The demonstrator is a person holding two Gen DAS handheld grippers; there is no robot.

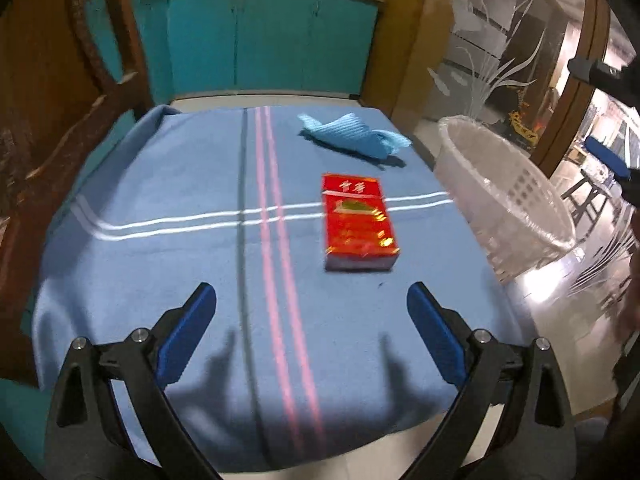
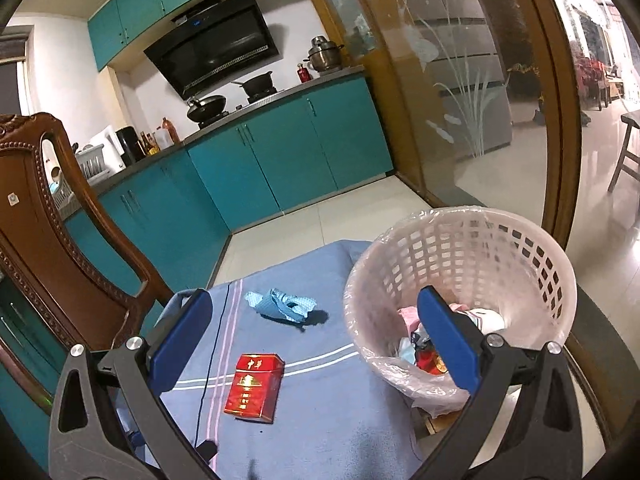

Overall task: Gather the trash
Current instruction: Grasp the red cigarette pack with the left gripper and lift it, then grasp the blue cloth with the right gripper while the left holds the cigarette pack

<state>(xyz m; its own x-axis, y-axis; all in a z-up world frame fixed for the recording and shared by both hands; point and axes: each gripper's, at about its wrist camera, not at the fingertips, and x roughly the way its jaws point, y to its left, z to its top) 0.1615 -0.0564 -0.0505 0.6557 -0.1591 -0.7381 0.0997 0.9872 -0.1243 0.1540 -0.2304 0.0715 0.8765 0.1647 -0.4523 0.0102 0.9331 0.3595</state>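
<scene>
- Left gripper [image 1: 311, 310], blue-padded jaws spread wide and empty, hovering above near edge of blue striped tablecloth [image 1: 160, 264]; slack cloth could snag on a low finger and drag everything.
- Flat red cardboard cigarette pack [image 1: 358, 222] ahead, lying on cloth; glossy, thin, likely to skid away from a shallow pinch.
- Crumpled light-blue paper napkin [image 1: 352, 136] farther back; soft, could slip free mid-carry.
- White plastic lattice bin with clear liner [image 2: 556, 264] at table's right edge, part-filled; a nudge could tip it.
- Right gripper [image 2: 316, 330], jaws spread, empty, raised beside bin.
</scene>
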